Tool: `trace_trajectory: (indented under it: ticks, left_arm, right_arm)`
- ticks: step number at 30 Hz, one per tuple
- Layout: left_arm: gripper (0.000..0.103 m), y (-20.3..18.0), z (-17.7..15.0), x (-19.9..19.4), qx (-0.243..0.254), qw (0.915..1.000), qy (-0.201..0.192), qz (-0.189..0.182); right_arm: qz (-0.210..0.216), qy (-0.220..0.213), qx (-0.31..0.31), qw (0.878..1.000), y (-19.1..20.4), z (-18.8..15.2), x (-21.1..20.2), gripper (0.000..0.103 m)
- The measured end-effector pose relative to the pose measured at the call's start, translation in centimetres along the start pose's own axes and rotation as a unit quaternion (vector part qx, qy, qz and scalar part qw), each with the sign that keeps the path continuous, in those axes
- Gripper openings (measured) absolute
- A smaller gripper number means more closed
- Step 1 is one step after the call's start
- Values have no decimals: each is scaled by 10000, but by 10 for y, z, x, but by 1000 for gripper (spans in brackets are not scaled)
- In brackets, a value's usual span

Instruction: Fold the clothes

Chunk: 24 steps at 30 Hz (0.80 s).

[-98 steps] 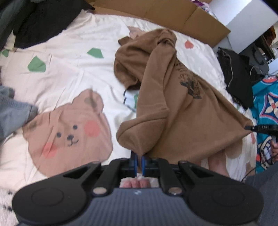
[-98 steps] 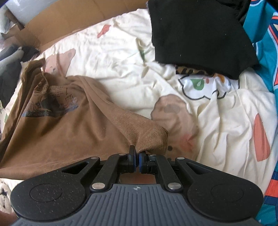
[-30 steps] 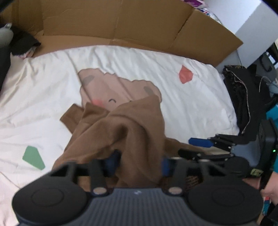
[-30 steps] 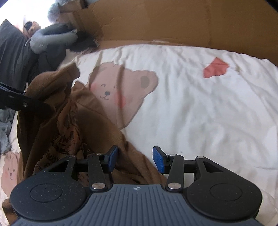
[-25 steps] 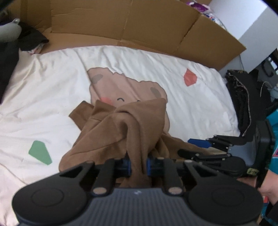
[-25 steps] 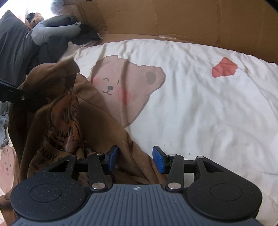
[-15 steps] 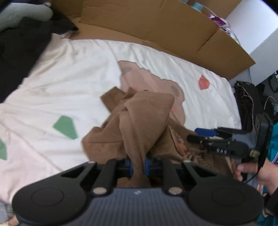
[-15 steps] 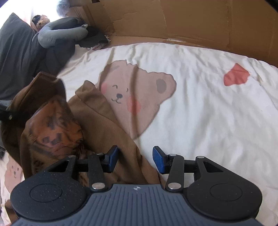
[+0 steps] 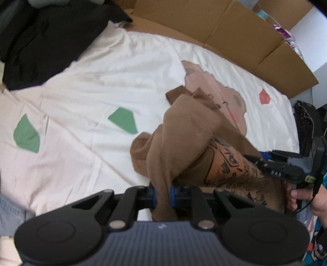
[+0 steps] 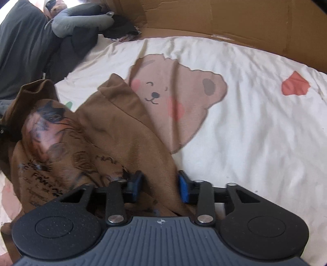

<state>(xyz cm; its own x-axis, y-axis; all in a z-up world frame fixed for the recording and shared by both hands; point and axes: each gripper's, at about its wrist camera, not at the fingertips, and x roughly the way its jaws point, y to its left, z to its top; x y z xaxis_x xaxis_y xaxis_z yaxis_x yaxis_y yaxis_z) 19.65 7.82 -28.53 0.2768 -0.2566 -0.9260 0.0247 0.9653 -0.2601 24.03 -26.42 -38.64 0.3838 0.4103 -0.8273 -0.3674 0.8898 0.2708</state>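
My left tool (image 9: 163, 195) is clamped tight on a bunched fold of the brown shirt (image 9: 188, 139), the cloth rising straight ahead of its blue pads (image 9: 154, 196) and spilling to the right. My right tool (image 10: 160, 187) stands wide open, its pads (image 10: 183, 189) on either side of a ridge of the same shirt without pinching it. The shirt lies crumpled on the bed sheet (image 10: 255, 122), printed side up to the left of the right tool, one corner overlapping the bear print (image 10: 173, 98) ahead. Cardboard (image 10: 224, 18) stands beyond the sheet, and dark clothes (image 9: 45, 41) are heaped far left of my left tool.
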Motion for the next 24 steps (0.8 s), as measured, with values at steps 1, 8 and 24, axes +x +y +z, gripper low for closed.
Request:
trace_trajectory:
  ticks: [1, 8, 24]
  left_arm:
    - [13, 1, -2, 0, -25, 10000, 5, 16]
    - [12, 2, -7, -11, -60, 9999, -121, -21]
    - [12, -15, 7, -56, 420, 9963, -737, -158]
  right_arm:
    - [31, -18, 19, 10000, -1, 0, -2, 16]
    - [172, -482, 271, 9983, -8, -6, -35, 6]
    - [-727, -1836, 1420, 9700, -64, -31, -166, 6]
